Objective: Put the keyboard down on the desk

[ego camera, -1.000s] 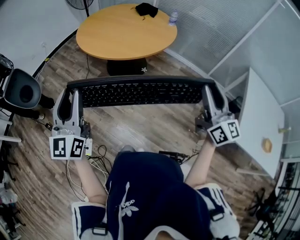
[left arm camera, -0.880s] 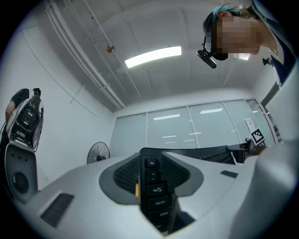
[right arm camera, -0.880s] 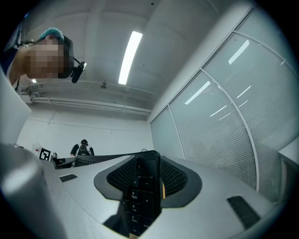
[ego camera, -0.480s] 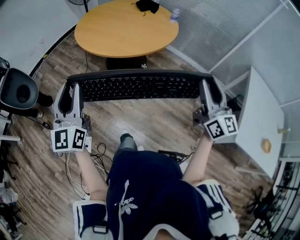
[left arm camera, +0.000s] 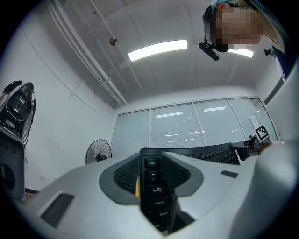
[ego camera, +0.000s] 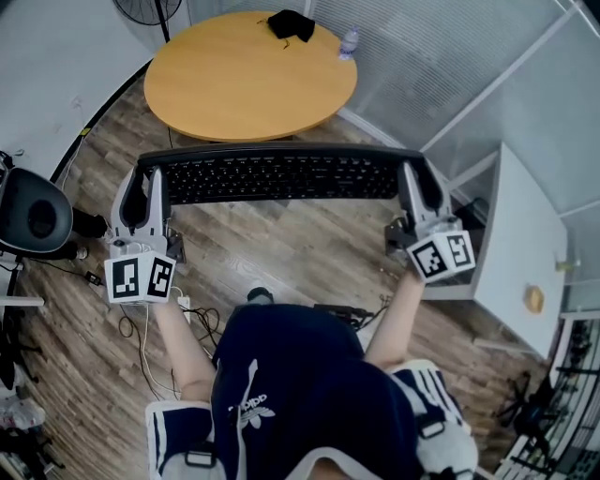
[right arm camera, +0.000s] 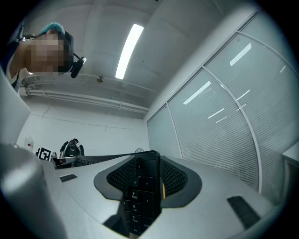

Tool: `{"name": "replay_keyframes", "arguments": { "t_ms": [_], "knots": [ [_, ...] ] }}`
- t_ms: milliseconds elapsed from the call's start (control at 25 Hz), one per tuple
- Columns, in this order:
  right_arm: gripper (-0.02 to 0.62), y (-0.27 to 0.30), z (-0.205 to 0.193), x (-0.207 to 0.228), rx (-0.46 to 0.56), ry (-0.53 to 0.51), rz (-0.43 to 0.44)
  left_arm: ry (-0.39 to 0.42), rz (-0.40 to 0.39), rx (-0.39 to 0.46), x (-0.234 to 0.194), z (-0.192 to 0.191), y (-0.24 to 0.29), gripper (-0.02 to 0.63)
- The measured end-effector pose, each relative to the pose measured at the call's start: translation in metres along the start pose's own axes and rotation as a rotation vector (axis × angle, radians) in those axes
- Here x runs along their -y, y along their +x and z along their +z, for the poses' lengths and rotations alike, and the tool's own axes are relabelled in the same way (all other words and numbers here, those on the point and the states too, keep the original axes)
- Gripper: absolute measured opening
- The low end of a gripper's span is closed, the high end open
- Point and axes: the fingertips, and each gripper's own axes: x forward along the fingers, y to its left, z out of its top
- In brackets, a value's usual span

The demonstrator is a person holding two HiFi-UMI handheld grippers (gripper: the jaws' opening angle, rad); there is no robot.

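A long black keyboard (ego camera: 279, 174) hangs level in the air over the wood floor, just short of the round wooden desk (ego camera: 248, 75). My left gripper (ego camera: 151, 176) is shut on the keyboard's left end (left arm camera: 155, 193), with the key column clamped between its grey jaws. My right gripper (ego camera: 409, 172) is shut on the right end (right arm camera: 141, 193), number-pad keys showing between its jaws. Both gripper views tilt upward toward the ceiling lights.
A black cloth (ego camera: 292, 22) and a small water bottle (ego camera: 348, 39) lie at the desk's far edge. A black office chair (ego camera: 36, 214) stands left, a white table (ego camera: 528, 246) right. Cables (ego camera: 164, 323) trail on the floor. A standing fan (left arm camera: 97, 151) stands by the wall.
The keyboard and both grippers have come slightly closer to the round desk, whose near edge now nearly meets the keyboard's far side. Both grips are unchanged.
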Motion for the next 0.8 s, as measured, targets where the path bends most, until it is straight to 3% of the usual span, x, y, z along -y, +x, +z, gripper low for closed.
{"name": "replay_keyframes", "arguments": {
  "t_ms": [400, 600, 800],
  "knots": [
    [0.147, -0.011, 0.007, -0.005, 0.029, -0.006, -0.042, -0.014, -0.047, 0.026, -0.001, 0.003, 0.008, 0.140],
    [0.147, 0.012, 0.002, -0.007, 0.007, 0.003, -0.035, -0.018, -0.037, 0.008, -0.018, -0.001, 0.024, 0.140],
    [0.147, 0.001, 0.005, -0.003, 0.011, -0.006, -0.015, -0.024, -0.018, 0.019, -0.005, -0.002, 0.010, 0.140]
  ]
}}
